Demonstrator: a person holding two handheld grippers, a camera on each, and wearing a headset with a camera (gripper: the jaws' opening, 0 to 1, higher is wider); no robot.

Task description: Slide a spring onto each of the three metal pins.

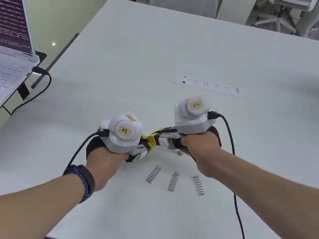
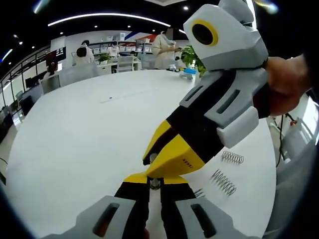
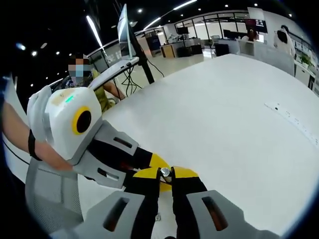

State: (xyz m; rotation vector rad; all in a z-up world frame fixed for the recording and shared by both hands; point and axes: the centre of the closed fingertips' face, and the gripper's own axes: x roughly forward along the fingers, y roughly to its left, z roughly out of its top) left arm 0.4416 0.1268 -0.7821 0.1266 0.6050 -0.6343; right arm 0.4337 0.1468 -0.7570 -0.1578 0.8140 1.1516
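**A:** Where are the springs?

**B:** All three springs lie loose on the white worktop. They sit in a row in the lower middle of the head view, just below the two tools and apart from one another.

**A:** And the pin?

**B:** A small metal pin with a round head shows low in the centre of the right gripper view. It sits at the tips of the right tool, whose black-and-yellow jaws are pressed in on it.

**A:** What about the other side?

**B:** The left tool meets the right one tip to tip, near the middle of the head view. In the left gripper view its own jaws stand nearly together at the bottom centre, with a bit of grey metal in the narrow gap. I cannot tell whether they pinch it or only sit close.

**A:** Anything else on the worktop?

**B:** A white power strip lies right of centre in the upper half of the head view, well apart from the tools. An open laptop stands at the upper left edge.
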